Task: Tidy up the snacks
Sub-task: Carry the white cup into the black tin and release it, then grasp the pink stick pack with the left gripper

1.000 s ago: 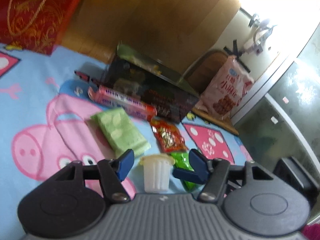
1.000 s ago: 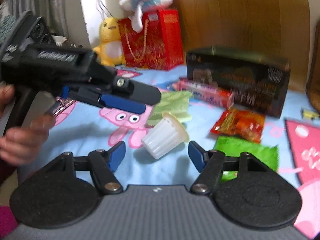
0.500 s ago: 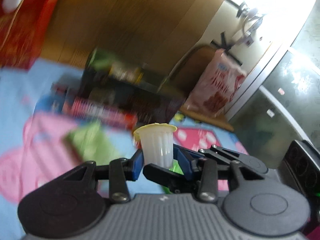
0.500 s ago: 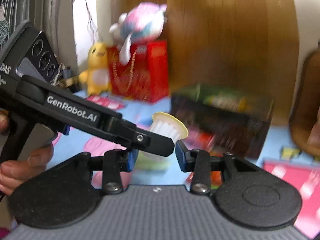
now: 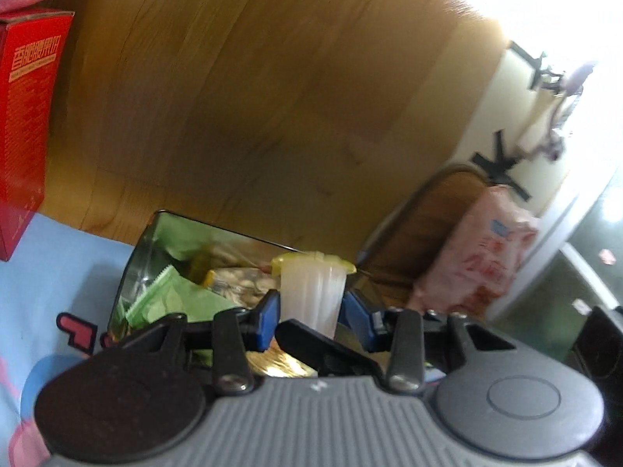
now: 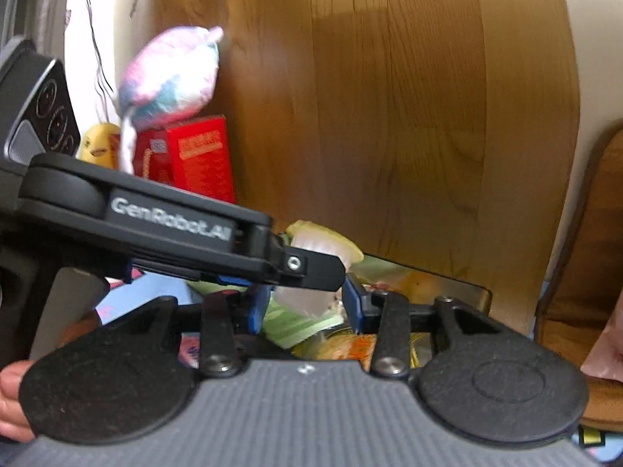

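A white ribbed jelly cup (image 5: 312,292) with a yellow lid is clamped between the blue pads of both grippers. My left gripper (image 5: 311,317) is shut on its sides and holds it upright above an open dark box (image 5: 163,241) that holds a green packet (image 5: 175,295) and other snacks. In the right wrist view, my right gripper (image 6: 305,307) is shut on the same jelly cup (image 6: 311,247), with the left gripper's black body (image 6: 163,229) crossing in front. The box (image 6: 447,284) lies just beyond the fingers.
A red gift box (image 5: 27,116) stands at the left on the blue cartoon mat (image 5: 58,272). A wooden headboard (image 6: 389,116) rises behind the box. A pink snack bag (image 5: 483,257) leans at the right. Plush toys (image 6: 171,74) sit on the red box.
Both grippers closed on the jelly cup, lifted it off the mat and carried it forward over the open box.
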A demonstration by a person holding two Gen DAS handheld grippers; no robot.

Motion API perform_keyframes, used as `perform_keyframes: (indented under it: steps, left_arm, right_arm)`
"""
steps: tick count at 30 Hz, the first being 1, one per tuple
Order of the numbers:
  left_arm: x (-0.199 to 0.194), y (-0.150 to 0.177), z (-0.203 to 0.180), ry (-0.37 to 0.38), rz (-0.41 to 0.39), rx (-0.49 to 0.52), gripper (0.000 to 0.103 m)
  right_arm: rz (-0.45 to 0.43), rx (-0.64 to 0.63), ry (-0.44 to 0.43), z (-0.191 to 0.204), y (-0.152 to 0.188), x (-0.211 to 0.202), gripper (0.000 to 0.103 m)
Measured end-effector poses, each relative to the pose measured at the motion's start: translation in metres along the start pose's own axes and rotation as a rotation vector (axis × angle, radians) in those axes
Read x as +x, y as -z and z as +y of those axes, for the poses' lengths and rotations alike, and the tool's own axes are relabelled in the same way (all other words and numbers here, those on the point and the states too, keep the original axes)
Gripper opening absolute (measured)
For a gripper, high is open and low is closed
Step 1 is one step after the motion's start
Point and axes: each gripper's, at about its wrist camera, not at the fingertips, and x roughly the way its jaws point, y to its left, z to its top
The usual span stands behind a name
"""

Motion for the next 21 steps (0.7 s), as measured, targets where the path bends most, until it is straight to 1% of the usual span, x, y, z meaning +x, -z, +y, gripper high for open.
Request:
perform_keyframes:
  steps: [2,3,4,6,7,8,9,10,11,13,15,18,20,21]
  left_arm:
    - [0.006,0.001,0.004,-0.024,0.014,-0.019,0.045]
    - [0.006,0.002,0.007,-0.019,0.019,-0.028,0.047]
    - [0.002,0.001,0.008,-0.007,0.013,-0.027,0.047]
    - [-0.02,0.004,0.011,0.011,-0.022,-0.012,0.047]
    - [-0.035,0.006,0.015,0.03,-0.043,-0.01,0.047]
    - [-0.052,0.008,0.021,0.052,-0.067,-0.012,0.047]
    - [-0.068,0.01,0.028,0.061,-0.089,-0.018,0.047]
    - [-0.083,0.013,0.036,0.055,-0.107,-0.026,0.047]
    - [-0.096,0.016,0.045,0.033,-0.116,-0.036,0.047]
    - [-0.115,0.024,0.067,-0.027,-0.116,-0.081,0.047]
    - [-0.121,0.033,0.085,-0.045,-0.1,-0.13,0.047]
    - [-0.111,0.044,0.101,-0.059,-0.054,-0.184,0.047]
    - [-0.095,0.047,0.102,-0.069,-0.021,-0.177,0.052]
    - [-0.087,0.048,0.102,-0.081,-0.008,-0.169,0.056]
  right_arm:
    - [0.009,-0.009,0.016,0.003,0.0,0.005,0.064]
    - [-0.002,-0.017,0.03,0.006,0.001,0.002,0.067]
    - [-0.017,-0.029,0.045,0.009,0.001,-0.002,0.069]
    - [-0.054,-0.049,0.066,0.014,0.003,-0.019,0.069]
    - [-0.076,-0.048,0.063,0.015,0.005,-0.03,0.069]
    - [-0.093,-0.044,0.045,0.016,0.007,-0.041,0.069]
    - [-0.104,-0.04,0.009,0.019,0.011,-0.054,0.069]
    - [-0.106,-0.041,-0.027,0.022,0.015,-0.062,0.069]
    - [-0.093,-0.04,-0.067,0.026,0.02,-0.069,0.068]
    - [-0.04,-0.036,-0.119,0.034,0.031,-0.071,0.067]
    - [0.02,-0.048,-0.127,0.041,0.042,-0.062,0.067]
    - [0.098,-0.054,-0.076,0.04,0.051,-0.043,0.063]
    - [0.13,-0.032,-0.037,0.033,0.052,-0.036,0.063]
    - [0.144,-0.018,-0.022,0.029,0.05,-0.034,0.063]
